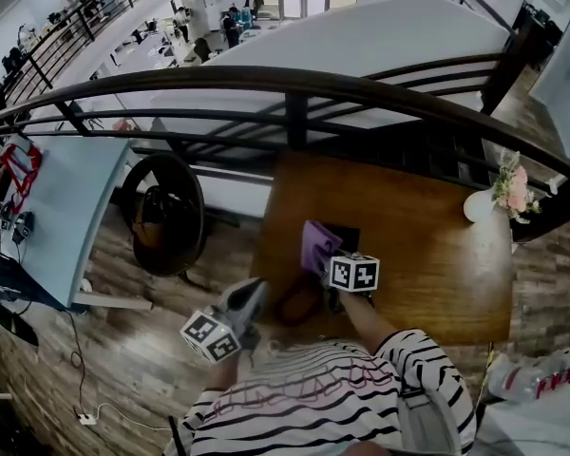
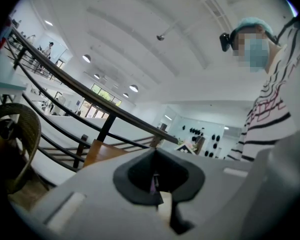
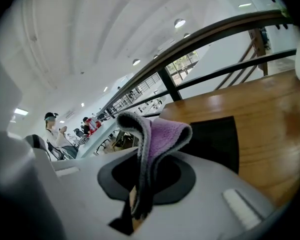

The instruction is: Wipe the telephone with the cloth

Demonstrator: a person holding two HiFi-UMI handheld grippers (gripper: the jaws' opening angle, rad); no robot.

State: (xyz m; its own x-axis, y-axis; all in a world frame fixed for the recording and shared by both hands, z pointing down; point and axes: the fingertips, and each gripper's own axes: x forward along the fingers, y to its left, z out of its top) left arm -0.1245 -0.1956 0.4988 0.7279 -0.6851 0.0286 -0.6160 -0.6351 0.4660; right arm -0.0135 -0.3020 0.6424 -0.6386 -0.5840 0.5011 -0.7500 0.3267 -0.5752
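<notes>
My right gripper (image 1: pixel 325 262) is shut on a purple cloth (image 1: pixel 316 243) and holds it over the near part of the wooden table (image 1: pixel 427 255). In the right gripper view the cloth (image 3: pixel 157 134) stands folded up out of the gripper (image 3: pixel 140 184). Just behind it a flat black object (image 3: pixel 215 139) lies on the wood; I cannot tell whether this black object (image 1: pixel 349 235) is the telephone. My left gripper (image 1: pixel 255 291) hangs off the table's near left corner. It (image 2: pixel 157 184) is shut on nothing and points up at the railing and ceiling.
A dark metal railing (image 1: pixel 294 88) curves along the table's far side. A white vase of pink flowers (image 1: pixel 480 204) stands at the far right corner. A round wicker chair (image 1: pixel 166 212) and a pale blue table (image 1: pixel 66 207) are on the left. Plastic bottles (image 1: pixel 541 373) lie bottom right.
</notes>
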